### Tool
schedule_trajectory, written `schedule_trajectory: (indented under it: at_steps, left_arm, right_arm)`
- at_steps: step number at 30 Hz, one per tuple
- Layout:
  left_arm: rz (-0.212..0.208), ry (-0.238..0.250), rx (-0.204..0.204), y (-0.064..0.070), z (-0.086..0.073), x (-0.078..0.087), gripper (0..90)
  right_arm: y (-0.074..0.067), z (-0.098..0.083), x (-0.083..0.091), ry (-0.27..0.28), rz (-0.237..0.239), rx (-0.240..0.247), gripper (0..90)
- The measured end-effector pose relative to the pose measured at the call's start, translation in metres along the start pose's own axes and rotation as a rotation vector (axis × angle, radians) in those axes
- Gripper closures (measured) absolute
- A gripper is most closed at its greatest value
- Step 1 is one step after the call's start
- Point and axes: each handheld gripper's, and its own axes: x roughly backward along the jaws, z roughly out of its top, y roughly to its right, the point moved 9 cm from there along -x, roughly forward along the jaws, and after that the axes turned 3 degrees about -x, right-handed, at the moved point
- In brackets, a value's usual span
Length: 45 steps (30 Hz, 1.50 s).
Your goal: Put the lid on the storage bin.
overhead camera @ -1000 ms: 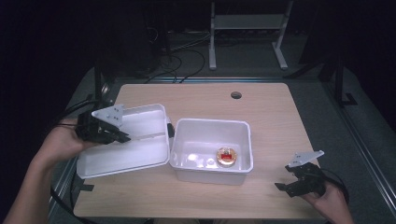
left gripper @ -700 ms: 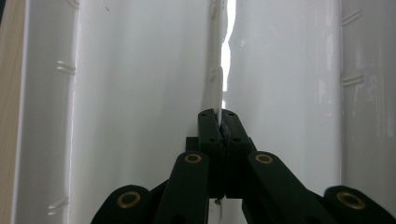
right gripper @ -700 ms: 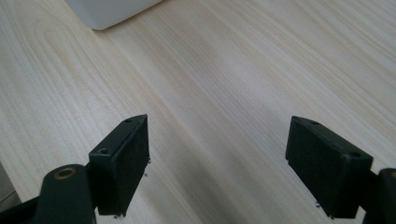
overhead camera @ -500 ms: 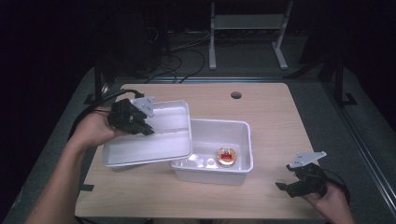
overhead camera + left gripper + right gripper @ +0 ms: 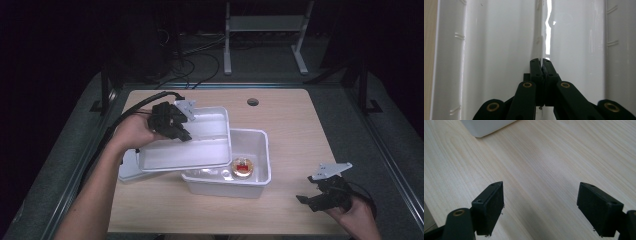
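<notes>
The wooden table carries a white bin at its centre. A white lid is lifted and tilted over the bin's 9 o'clock side, hiding that rim. The person's left forearm enters from 7 o'clock, and the left gripper clamps the lid's edge, its 2 jaws pressed together on the thin rim. At 4 o'clock the right gripper rests low over bare wood, jaws wide, nothing between them. Inside the bin lies 1 small red-and-yellow item, too small to identify. No writing is legible.
</notes>
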Motion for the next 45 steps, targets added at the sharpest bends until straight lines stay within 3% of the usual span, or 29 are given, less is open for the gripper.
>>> schedule_trajectory:
  at_steps: [30, 41, 45]
  left_arm:
    - [-0.08, 0.031, -0.05, 0.0, 0.062, -0.057, 89.1]
    - [-0.098, 0.034, -0.055, 0.0, 0.073, -0.067, 89.1]
    - [-0.1, 0.012, -0.055, 0.0, 0.071, -0.073, 89.0]
  right_arm:
    - [-0.002, 0.001, -0.001, 0.002, 0.008, -0.004, 21.1]
    - [-0.002, 0.001, -0.001, 0.002, 0.013, 0.0, 21.1]
    - [-0.002, 0.001, -0.001, 0.003, 0.013, 0.001, 21.1]
